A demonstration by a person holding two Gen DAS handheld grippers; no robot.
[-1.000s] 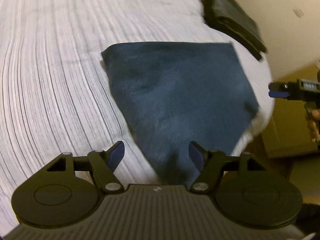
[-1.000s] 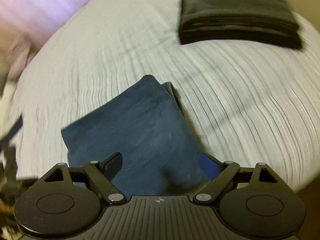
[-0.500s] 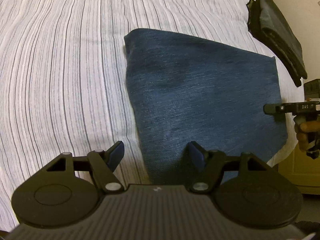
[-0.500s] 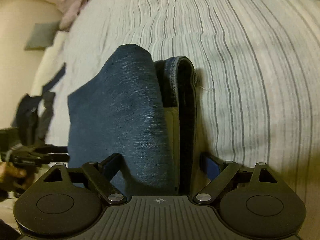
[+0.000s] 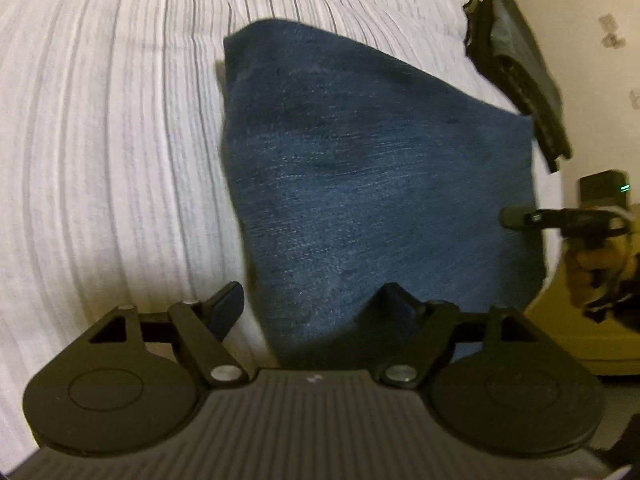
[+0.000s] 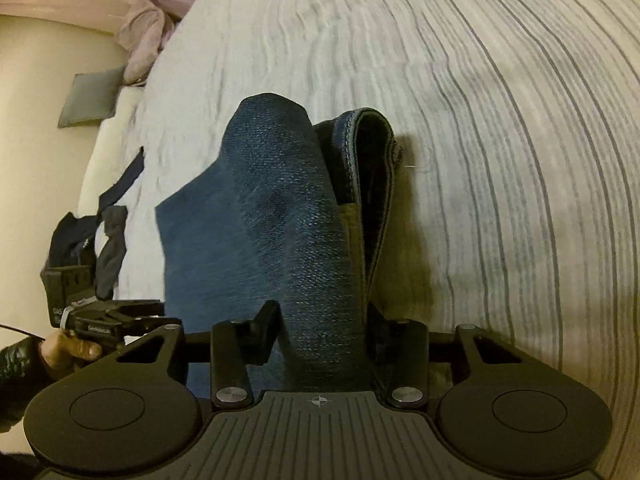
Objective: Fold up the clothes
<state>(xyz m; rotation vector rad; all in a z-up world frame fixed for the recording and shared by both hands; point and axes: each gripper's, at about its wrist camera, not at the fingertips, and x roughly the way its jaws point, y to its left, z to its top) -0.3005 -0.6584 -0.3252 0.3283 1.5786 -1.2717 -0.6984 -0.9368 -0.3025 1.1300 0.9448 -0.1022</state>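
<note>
Lying folded on the striped bed (image 5: 100, 160), dark blue jeans (image 5: 380, 200), denim weave visible, surface flat and smooth in the left wrist view. Nearest in that view, left gripper (image 5: 312, 306), fingers (image 5: 226, 308) spread wide, 1 over bare bedding, the other over the near edge of the denim, nothing clamped between. Farther right in the same view, right gripper (image 5: 516, 216) at the jeans' right edge, seen side-on, held by a hand (image 5: 592, 260). Beyond the jeans, near the bed's far edge, a folded dark garment (image 5: 520, 64), apart from the denim.

From the right wrist view, right gripper (image 6: 320, 320) nearest, fingers (image 6: 264, 332) drawn in against a raised fold of the jeans (image 6: 288, 220), denim bunched between them and lifted into a ridge. Just right of the ridge, a stitched hem or waistband loop standing up, tan lining showing inside. To the left, left gripper (image 6: 152, 312) at the jeans' edge, held by a hand (image 6: 68, 348). Farther left, dark clothing (image 6: 108, 216) draped at the bed's side. Farthest, pale pink fabric (image 6: 144, 36) bunched at the bed's corner.
</note>
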